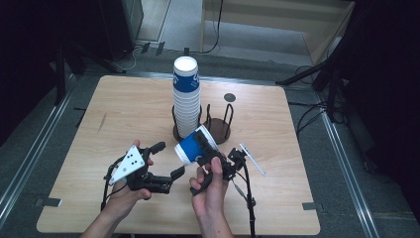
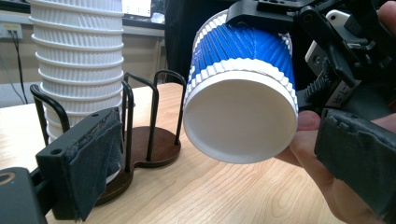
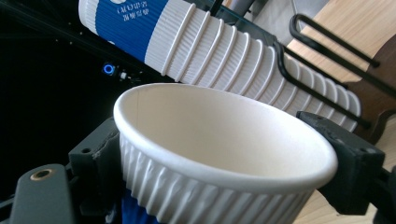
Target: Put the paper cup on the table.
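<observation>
The right gripper (image 1: 205,151) pinches one blue paper cup (image 1: 194,145) just near of the tall stack (image 1: 186,99) in the wire holder (image 1: 218,133) — lifted free, not yet set down — while the left gripper (image 1: 167,159), jaws spread and holding nothing, waits at its left.

Light wooden table (image 1: 124,114) with rounded corners stood on grey carpeted floor (image 1: 29,148). Metal floor rails (image 1: 341,153) ran along both sides. Black cables (image 1: 312,116) lay at right. Dark surroundings left and right; a pale wooden panel (image 1: 277,20) rose behind.
</observation>
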Motion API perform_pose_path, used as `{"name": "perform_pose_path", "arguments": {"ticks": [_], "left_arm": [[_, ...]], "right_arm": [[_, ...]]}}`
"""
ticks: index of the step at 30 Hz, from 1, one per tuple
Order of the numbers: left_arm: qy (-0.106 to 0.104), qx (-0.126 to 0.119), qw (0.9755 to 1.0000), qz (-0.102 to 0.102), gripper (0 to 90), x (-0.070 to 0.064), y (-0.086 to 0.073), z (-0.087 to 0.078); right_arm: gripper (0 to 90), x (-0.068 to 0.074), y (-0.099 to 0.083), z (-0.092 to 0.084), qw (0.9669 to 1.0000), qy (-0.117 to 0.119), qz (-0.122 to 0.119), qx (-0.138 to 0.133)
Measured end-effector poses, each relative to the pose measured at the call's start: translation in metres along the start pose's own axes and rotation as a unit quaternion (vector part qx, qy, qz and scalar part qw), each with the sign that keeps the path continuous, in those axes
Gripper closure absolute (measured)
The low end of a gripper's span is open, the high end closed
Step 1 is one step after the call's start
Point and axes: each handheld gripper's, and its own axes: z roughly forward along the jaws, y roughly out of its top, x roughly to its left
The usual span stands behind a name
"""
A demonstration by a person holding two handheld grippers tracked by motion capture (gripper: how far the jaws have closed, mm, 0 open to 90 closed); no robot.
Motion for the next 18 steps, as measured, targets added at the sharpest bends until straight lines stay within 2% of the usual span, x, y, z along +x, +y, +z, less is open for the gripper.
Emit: {"name": "perform_pose_path", "arguments": {"ticks": [3,7,9,13,17,18], "left_arm": [[0.003,0.0,1.0,-0.001,2.0,0.001,0.0,-0.002],[0.007,0.001,1.0,-0.002,2.0,0.002,-0.001,-0.005],[0.011,0.001,0.9999,-0.003,2.0,0.003,-0.001,-0.006],[0.014,0.0,0.9999,-0.003,2.0,0.004,-0.001,-0.009],[0.018,0.0,0.9998,-0.004,2.0,0.006,-0.001,-0.012],[0.018,0.0,0.9998,-0.004,2.0,0.006,-0.001,-0.012]], "right_arm": [[15.0,-0.001,0.002,0.0,0.9996,-0.008,-0.026,-0.007],[15.1,0.0,0.004,-0.002,0.9988,-0.016,-0.045,-0.007],[15.1,0.0,0.004,-0.002,0.9972,-0.02,-0.071,-0.012],[15.1,0.0,0.006,-0.003,0.9955,-0.026,-0.09,-0.015],[15.1,0.001,0.006,-0.003,0.9919,-0.037,-0.12,-0.019],[15.1,0.001,0.006,-0.003,0.9919,-0.037,-0.12,-0.019]]}}
